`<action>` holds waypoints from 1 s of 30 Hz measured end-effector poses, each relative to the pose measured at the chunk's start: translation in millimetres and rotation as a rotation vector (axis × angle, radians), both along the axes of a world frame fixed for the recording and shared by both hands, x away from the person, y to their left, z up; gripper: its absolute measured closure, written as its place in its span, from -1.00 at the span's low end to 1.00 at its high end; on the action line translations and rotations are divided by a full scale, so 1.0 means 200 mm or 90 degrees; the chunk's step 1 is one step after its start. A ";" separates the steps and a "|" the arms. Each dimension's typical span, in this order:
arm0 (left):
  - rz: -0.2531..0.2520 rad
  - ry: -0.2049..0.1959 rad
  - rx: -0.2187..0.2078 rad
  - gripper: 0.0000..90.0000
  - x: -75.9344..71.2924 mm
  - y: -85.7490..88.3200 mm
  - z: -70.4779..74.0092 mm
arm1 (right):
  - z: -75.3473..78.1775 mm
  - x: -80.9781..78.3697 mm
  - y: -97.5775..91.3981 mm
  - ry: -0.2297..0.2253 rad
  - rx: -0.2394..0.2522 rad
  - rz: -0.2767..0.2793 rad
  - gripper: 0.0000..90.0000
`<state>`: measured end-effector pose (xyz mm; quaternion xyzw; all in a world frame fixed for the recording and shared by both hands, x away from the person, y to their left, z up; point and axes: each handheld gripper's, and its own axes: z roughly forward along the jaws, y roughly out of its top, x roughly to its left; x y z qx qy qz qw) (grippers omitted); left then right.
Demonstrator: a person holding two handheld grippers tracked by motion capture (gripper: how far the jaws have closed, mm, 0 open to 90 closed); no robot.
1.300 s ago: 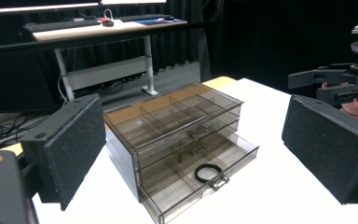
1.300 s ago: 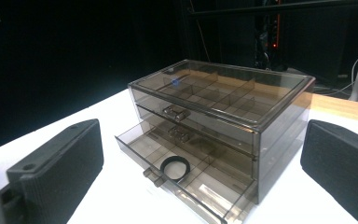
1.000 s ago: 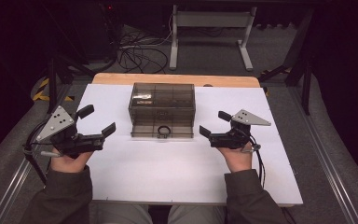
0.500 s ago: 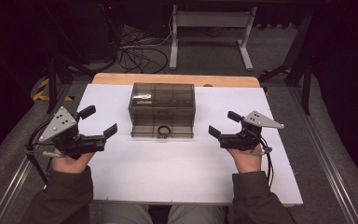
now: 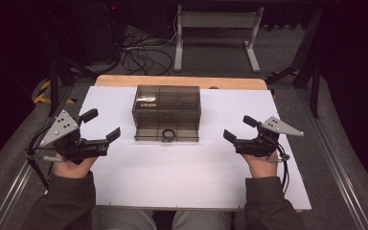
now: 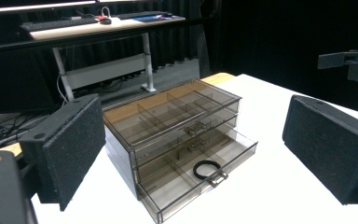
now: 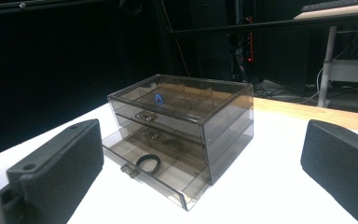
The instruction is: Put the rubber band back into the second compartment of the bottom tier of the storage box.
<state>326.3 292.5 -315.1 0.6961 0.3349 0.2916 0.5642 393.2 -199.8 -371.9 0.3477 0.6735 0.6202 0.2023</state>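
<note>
Left gripper (image 5: 100, 125) and right gripper (image 5: 237, 128) hovered, jaws apart and empty, flanking the smoked drawer box (image 5: 166, 111) at table centre. Bottom drawer (image 6: 200, 175) stood pulled out toward the near edge, presumably giving access to the black ring (image 6: 207, 169) inside.

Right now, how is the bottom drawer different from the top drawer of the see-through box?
The bottom drawer is pulled partway out; the top drawer is pushed in. A black ring lies in the bottom drawer near its handle; the top drawer holds something small and blue, seen in the right gripper view. Both are smoky clear plastic with dividers and a small metal handle.
</note>
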 end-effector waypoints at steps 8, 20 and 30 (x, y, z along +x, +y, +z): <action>0.000 -0.002 -0.001 -0.85 0.00 0.01 0.00 | 0.00 -0.02 -0.05 0.000 0.005 -0.013 -1.00; 0.001 0.000 -0.002 -0.86 0.00 0.01 -0.01 | 0.01 -0.04 -0.13 -0.009 0.014 -0.032 -1.00; 0.002 0.000 0.003 -0.86 0.00 0.01 -0.01 | 0.02 -0.06 -0.18 -0.018 0.019 -0.042 -1.00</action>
